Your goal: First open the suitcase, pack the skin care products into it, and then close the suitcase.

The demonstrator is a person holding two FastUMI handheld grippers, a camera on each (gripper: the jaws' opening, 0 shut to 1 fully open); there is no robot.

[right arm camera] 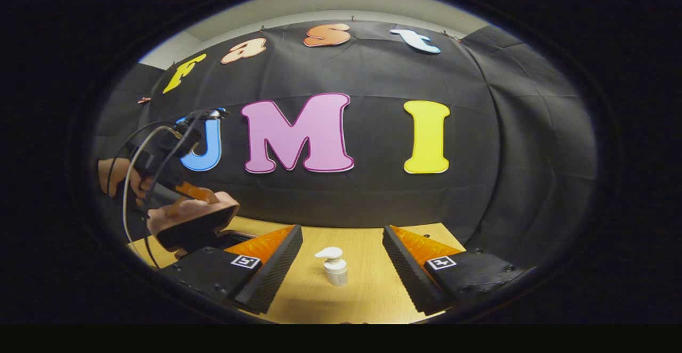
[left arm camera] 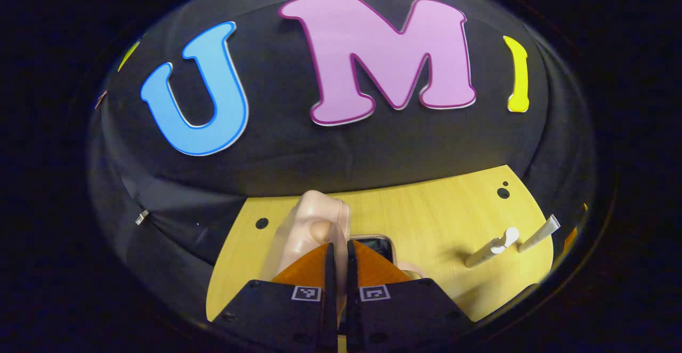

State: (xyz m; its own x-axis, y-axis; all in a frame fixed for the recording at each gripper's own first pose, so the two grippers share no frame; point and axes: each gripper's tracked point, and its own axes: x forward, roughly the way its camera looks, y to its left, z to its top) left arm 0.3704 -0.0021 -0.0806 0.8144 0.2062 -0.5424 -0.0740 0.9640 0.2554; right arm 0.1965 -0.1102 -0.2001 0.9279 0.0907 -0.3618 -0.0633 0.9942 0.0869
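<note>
Suitcase lid (right arm camera: 192, 220), a pale pink shell with a dark inside, is standing raised and tilted at the left end of the wooden table (right arm camera: 362, 294) in the right gripper view, with the left gripper (right arm camera: 200, 194) gripping its upper edge and a person's hand (right arm camera: 120, 180) holding that tool from behind. Seen from the left gripper view, the left gripper (left arm camera: 337, 252) is pinching the pink suitcase (left arm camera: 314, 225) edge, its jaws nearly together around the thin rim. Farther right on the table, a pump bottle (left arm camera: 493, 249) and a pale tube (left arm camera: 538, 234) are lying side by side, well apart from the case. The right gripper (right arm camera: 341, 254) is hovering with jaws spread wide, the white pump bottle (right arm camera: 334, 267) standing upright on the table between them, untouched.
</note>
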